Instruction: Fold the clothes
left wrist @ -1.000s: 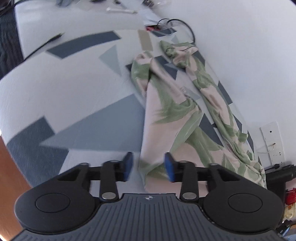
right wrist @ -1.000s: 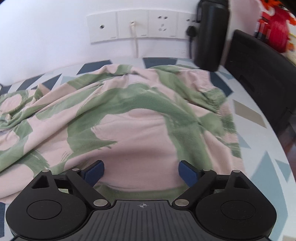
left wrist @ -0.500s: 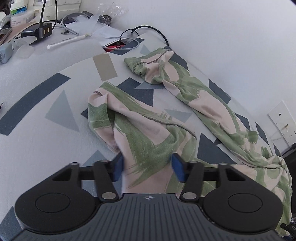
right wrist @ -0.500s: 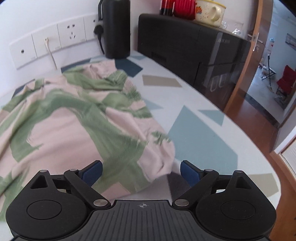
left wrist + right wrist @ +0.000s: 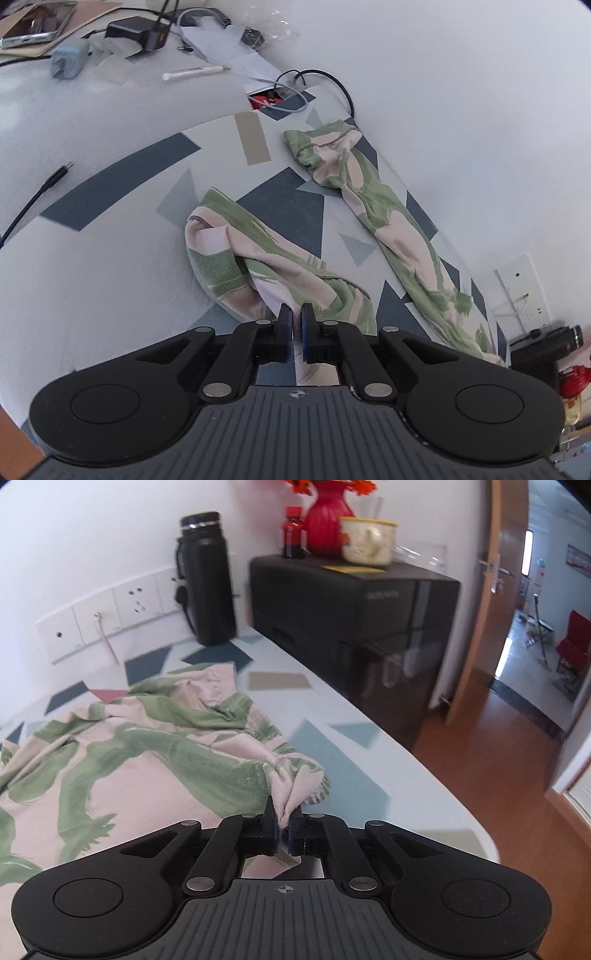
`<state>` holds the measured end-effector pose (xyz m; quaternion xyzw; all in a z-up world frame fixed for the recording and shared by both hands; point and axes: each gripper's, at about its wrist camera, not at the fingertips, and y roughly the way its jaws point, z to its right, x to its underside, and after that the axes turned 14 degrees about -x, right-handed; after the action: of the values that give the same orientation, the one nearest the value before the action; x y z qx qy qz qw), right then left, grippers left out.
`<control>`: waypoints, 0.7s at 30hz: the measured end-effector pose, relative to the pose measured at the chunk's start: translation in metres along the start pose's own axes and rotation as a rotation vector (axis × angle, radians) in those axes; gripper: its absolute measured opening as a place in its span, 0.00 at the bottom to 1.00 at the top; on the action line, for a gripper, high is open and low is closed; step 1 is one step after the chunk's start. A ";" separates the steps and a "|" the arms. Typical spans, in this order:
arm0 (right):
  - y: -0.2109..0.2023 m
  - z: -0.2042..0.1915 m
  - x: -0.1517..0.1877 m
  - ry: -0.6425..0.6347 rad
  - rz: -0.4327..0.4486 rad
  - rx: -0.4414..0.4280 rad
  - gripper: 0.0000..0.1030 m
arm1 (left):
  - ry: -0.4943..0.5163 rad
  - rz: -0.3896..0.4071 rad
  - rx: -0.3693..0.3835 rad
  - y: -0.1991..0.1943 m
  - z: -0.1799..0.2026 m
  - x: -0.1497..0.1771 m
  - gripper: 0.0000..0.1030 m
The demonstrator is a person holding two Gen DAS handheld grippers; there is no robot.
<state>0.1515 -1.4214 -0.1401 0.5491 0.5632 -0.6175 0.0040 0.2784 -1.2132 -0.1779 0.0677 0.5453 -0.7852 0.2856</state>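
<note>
1. Nearest in the left wrist view, the left gripper (image 5: 296,325) is being held pinched tight on a fold of the garment (image 5: 280,273), with cloth trapped between its blue pads.
2. Nearest in the right wrist view, the right gripper (image 5: 282,821) is likewise being held clamped on a bunched corner of the same garment (image 5: 155,760), the fabric puckering just beyond the pads.
3. The garment, pink with green leaf shapes, is being shown crumpled on the patterned table (image 5: 110,192). In the left view one trouser-like leg is lying toward 11 o'clock, and the other (image 5: 388,221) is stretching along the wall toward 1 o'clock.
4. Farther off in the right view, a black flask (image 5: 205,579) is being seen at 11 o'clock beside wall sockets (image 5: 99,618), and a black cabinet (image 5: 354,627) at 1 o'clock.
5. The step in hand is being judged as the first grasp: two edges are being secured before any fold is made. The next move is likely to call for both grips being lifted and drawn apart, so the cloth is spread flat and the legs are untangled.
6. Compared with a second ago, both pairs of jaws are being seen closed where they stood wide apart around loose fabric, and the right view is now being turned toward the table edge and doorway.
</note>
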 end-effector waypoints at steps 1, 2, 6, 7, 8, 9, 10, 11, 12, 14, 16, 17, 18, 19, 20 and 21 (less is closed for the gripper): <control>-0.004 0.005 0.005 0.006 -0.015 0.016 0.03 | 0.000 -0.006 -0.005 0.000 -0.002 0.002 0.05; -0.003 0.010 0.012 0.018 -0.038 0.031 0.03 | 0.009 -0.015 -0.020 0.002 -0.004 0.004 0.05; 0.002 0.027 0.041 0.065 -0.132 0.091 0.03 | 0.007 -0.056 -0.069 0.010 -0.012 0.006 0.05; 0.002 0.029 0.045 0.076 -0.135 0.100 0.04 | 0.016 -0.067 -0.085 0.011 -0.012 0.005 0.05; 0.002 0.030 0.048 0.087 -0.137 0.108 0.05 | 0.028 -0.080 -0.105 0.012 -0.010 0.004 0.13; 0.003 0.028 0.049 0.083 -0.147 0.121 0.05 | 0.033 -0.088 -0.123 0.012 -0.009 0.002 0.26; 0.004 0.025 0.048 0.075 -0.167 0.132 0.09 | 0.034 -0.094 -0.140 0.011 -0.008 0.001 0.31; 0.004 0.022 0.045 0.066 -0.189 0.148 0.18 | 0.028 -0.093 -0.139 0.008 -0.007 -0.001 0.40; 0.002 0.018 0.041 0.059 -0.190 0.150 0.24 | 0.025 -0.087 -0.121 0.003 -0.004 -0.004 0.47; -0.008 0.011 0.030 0.048 -0.167 0.141 0.38 | 0.027 -0.073 -0.078 -0.008 0.002 -0.009 0.61; -0.025 0.003 0.015 0.057 -0.111 0.123 0.54 | 0.061 -0.046 0.016 -0.023 0.013 -0.014 0.77; -0.033 0.000 0.006 0.076 -0.082 0.093 0.66 | 0.076 -0.031 0.075 -0.031 0.018 -0.016 0.81; -0.042 -0.002 -0.002 0.096 -0.054 0.062 0.69 | 0.080 -0.023 0.126 -0.037 0.024 -0.019 0.84; -0.050 -0.005 -0.011 0.118 -0.028 0.029 0.72 | 0.079 -0.019 0.174 -0.043 0.029 -0.023 0.85; -0.057 -0.009 -0.019 0.128 -0.007 0.014 0.72 | 0.085 -0.015 0.205 -0.047 0.035 -0.027 0.86; -0.065 -0.013 -0.027 0.137 0.014 0.000 0.73 | 0.108 -0.002 0.225 -0.052 0.044 -0.032 0.87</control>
<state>0.1304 -1.4057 -0.0738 0.5940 0.5582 -0.5785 -0.0300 0.2869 -1.2282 -0.1049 0.1411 0.4686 -0.8368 0.2455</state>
